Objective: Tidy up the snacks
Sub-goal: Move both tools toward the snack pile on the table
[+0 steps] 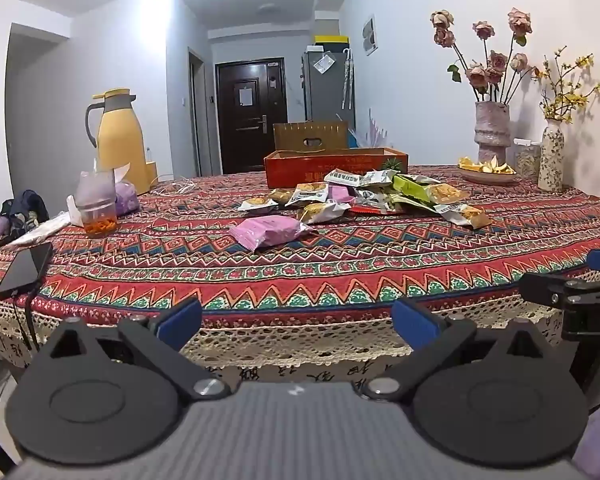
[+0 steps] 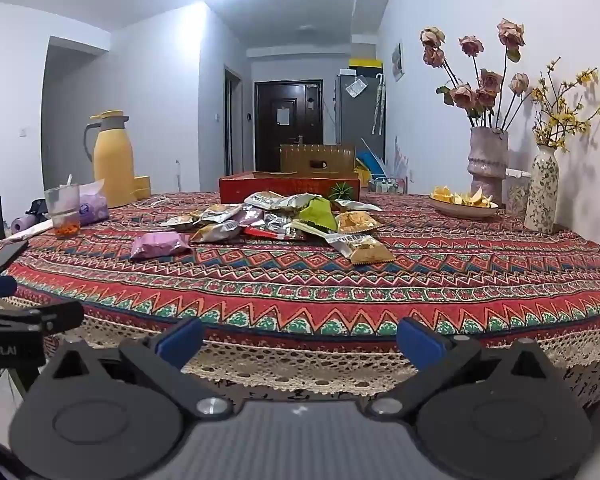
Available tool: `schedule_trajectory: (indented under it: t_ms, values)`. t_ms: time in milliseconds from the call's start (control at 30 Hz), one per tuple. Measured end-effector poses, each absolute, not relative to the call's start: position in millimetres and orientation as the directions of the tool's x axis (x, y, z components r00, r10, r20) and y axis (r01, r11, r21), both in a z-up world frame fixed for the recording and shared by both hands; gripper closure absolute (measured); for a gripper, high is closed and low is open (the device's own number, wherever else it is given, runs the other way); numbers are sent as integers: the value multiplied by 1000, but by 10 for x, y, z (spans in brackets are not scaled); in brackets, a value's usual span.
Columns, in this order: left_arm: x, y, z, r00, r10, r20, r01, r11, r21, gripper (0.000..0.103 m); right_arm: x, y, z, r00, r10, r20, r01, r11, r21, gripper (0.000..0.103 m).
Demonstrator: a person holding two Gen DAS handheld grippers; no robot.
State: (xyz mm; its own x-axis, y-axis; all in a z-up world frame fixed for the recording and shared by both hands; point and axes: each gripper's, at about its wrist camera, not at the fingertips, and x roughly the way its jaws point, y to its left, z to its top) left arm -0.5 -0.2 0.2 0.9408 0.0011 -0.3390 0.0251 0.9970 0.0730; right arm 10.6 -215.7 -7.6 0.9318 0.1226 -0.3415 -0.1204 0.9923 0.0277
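Jaws wide on both grippers, crinkly foil snack packets, woven tablecloth

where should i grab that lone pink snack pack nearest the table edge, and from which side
Probably by a crimped end seal of the pink snack pack, where the wrapper is thinnest. It lies flat, apart from the pile, long axis across the view, so come from above with open jaws closing across the right-hand seal.
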Motion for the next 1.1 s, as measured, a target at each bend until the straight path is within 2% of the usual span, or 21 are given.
schedule_trajectory:
  t_ms: [100, 133, 167, 333, 1100]
  values:
    - [-17, -33, -2, 942, -8, -336, 36, 996, 78, 0, 143, -2193, -78, 932, 120, -341, -119, 993, 25, 0]
    - [-25, -23, -24, 942, -16, -336, 39, 997, 60, 0, 118, -2146, -72, 940, 111, -323, -122, 992, -15, 0]
    - [53, -13, -6, 929, -21, -370, 44, 998, 52, 0, 101, -2133, -69, 942, 109, -319, -122, 992, -20, 0]
    - [14, -13, 19, 942, -13, -335, 35, 998, 60, 0, 112, -2158, -62, 942, 109, -318, -119, 993, -10, 0]
    - [10, 30, 38, 945, -11, -327, 32, 998, 59, 0, 112, -2185, -12, 946, 100, -307, -105, 994, 1, 0]
